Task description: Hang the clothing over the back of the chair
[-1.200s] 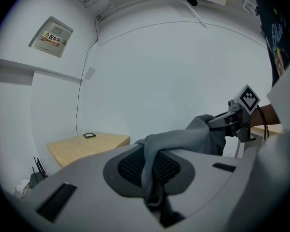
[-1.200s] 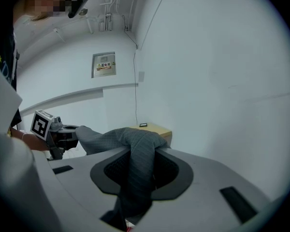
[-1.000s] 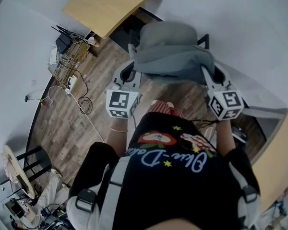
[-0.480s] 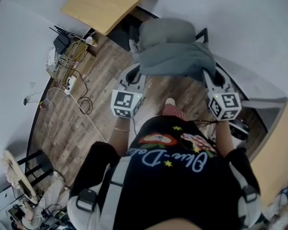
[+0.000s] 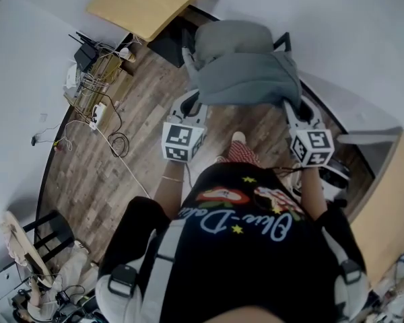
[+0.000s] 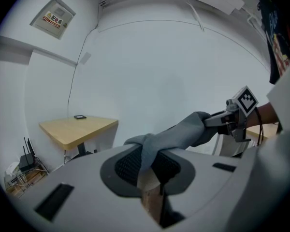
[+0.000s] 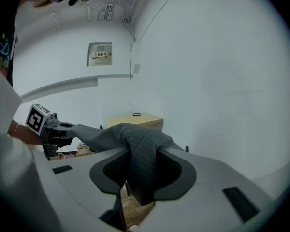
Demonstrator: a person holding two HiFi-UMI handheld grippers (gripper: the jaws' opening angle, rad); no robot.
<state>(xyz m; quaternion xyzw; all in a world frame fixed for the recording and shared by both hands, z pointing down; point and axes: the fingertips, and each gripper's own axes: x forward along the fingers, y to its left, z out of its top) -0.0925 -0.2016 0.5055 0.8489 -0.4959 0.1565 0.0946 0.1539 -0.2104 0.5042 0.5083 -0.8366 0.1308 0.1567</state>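
1. Head view: grey garment point(image 5: 246, 79) spread taut at the chair back point(image 5: 230, 38), for an even drape.
2. Left hand-held gripper point(image 5: 190, 101) pinches one edge.
3. Right hand-held gripper point(image 5: 293, 104): jaws just opening, cloth between them.

A grey chair point(image 5: 232, 39) stands far on the wood-plank floor point(image 5: 94, 180), with a light wooden table point(image 5: 148, 2) left of it. Cables point(image 5: 118, 145) and a white power strip point(image 5: 98, 115) lie at left.
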